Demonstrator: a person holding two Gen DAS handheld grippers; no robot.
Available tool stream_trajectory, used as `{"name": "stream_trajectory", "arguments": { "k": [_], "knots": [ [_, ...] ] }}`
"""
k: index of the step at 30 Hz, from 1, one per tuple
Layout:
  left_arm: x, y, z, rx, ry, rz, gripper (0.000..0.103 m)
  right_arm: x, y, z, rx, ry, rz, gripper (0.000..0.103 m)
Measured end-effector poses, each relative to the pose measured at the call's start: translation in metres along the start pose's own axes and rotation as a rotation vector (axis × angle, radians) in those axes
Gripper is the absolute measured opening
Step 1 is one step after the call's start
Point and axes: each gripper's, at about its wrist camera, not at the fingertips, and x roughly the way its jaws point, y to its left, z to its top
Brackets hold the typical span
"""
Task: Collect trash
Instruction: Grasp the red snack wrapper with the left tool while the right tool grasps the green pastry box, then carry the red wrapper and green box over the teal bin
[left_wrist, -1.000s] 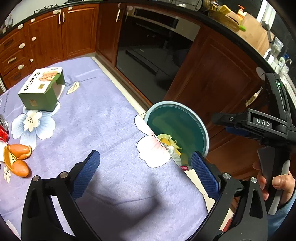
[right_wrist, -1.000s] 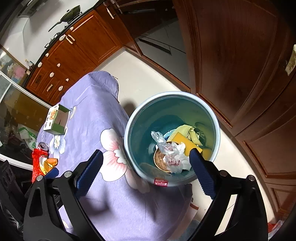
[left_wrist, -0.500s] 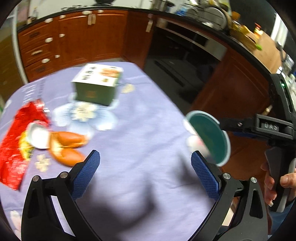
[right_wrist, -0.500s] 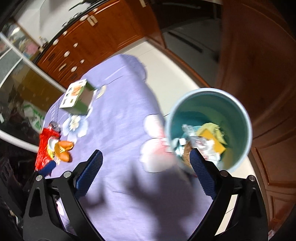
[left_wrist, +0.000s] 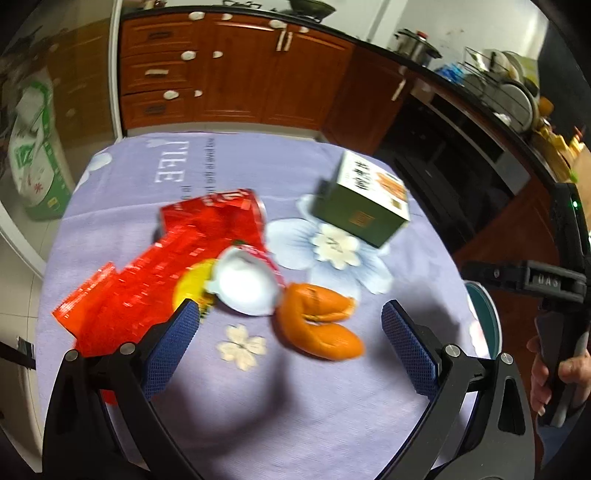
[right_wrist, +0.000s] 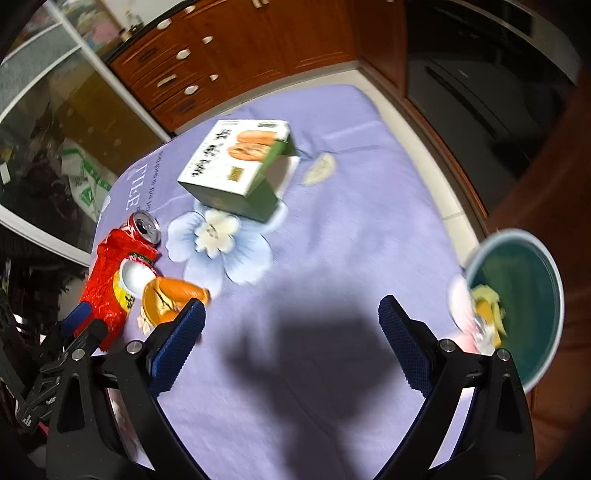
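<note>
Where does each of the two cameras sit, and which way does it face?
Left wrist: on the left gripper, open jaws, facing the table's orange peel, red wrapper and green box; a hand holding the right gripper shows.
Right wrist: on the right gripper, open jaws, facing the table; bin at right.
Shared: peel, wrapper, box.

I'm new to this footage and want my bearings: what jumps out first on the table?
The crumpled red wrapper on the lavender floral tablecloth grabs the eye, with orange peel beside it, ahead of the open left gripper. Behind them sits a green-and-white box, and a teal bin stands past the table's edge.
</note>
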Motion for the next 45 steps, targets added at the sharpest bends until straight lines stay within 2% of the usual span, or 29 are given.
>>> {"name": "stream_trajectory", "arguments": {
  "k": [6, 9, 14, 17, 18, 19, 20, 21, 22, 24, 25, 26, 27, 30, 33, 39, 45],
  "knots": [
    [0.005, 0.032, 0.011, -0.044, -0.017, 0.031, 0.099, 0.035, 0.017, 0.046, -0.034, -0.03, 0.042, 0.091],
    [0.007, 0.047, 0.016, -0.038, -0.016, 0.071, 0.099, 0.054, 0.022, 0.063, -0.066, -0.042, 0.048, 0.091],
    [0.013, 0.073, 0.025, -0.032, -0.006, 0.128, 0.099, 0.087, 0.023, 0.079, -0.071, -0.032, 0.089, 0.091],
    [0.021, 0.087, 0.025, -0.035, 0.025, 0.132, 0.099, 0.099, 0.028, 0.082, -0.077, -0.035, 0.131, 0.091],
    [0.024, 0.089, 0.024, -0.032, 0.036, 0.134, 0.099, 0.1, 0.031, 0.081, -0.089, -0.043, 0.133, 0.086],
    [0.027, 0.091, 0.021, -0.026, 0.05, 0.129, 0.099, 0.1, 0.034, 0.08, -0.105, -0.05, 0.137, 0.07],
    [0.028, 0.092, 0.019, -0.022, 0.055, 0.124, 0.099, 0.101, 0.039, 0.078, -0.125, -0.044, 0.144, 0.06],
    [0.03, 0.092, 0.016, -0.018, 0.059, 0.12, 0.097, 0.102, 0.042, 0.075, -0.135, -0.036, 0.153, 0.04],
    [0.031, 0.092, 0.012, -0.013, 0.063, 0.114, 0.094, 0.102, 0.045, 0.072, -0.145, -0.031, 0.158, 0.03],
    [0.034, 0.091, 0.006, -0.006, 0.078, 0.097, 0.073, 0.099, 0.052, 0.066, -0.164, -0.035, 0.152, 0.028],
    [0.034, 0.089, 0.003, -0.006, 0.084, 0.094, 0.069, 0.096, 0.055, 0.064, -0.168, -0.033, 0.155, 0.028],
    [0.033, 0.088, 0.001, 0.002, 0.08, 0.096, 0.056, 0.092, 0.059, 0.06, -0.175, -0.035, 0.157, 0.027],
    [0.032, 0.087, -0.001, 0.002, 0.085, 0.088, 0.037, 0.088, 0.062, 0.057, -0.185, -0.04, 0.156, 0.027],
    [0.029, 0.083, -0.008, -0.016, 0.098, 0.051, 0.011, 0.072, 0.071, 0.048, -0.207, -0.047, 0.15, 0.026],
    [0.019, 0.073, -0.016, -0.018, 0.08, 0.061, 0.006, 0.056, 0.072, 0.039, -0.196, -0.048, 0.155, 0.025],
    [-0.02, 0.061, -0.03, -0.054, 0.016, 0.068, 0.006, 0.024, 0.055, 0.016, -0.144, -0.036, 0.179, 0.024],
    [-0.061, 0.036, -0.04, -0.039, -0.039, 0.06, 0.006, -0.007, 0.036, -0.01, -0.116, -0.044, 0.213, 0.024]
  ]
}}
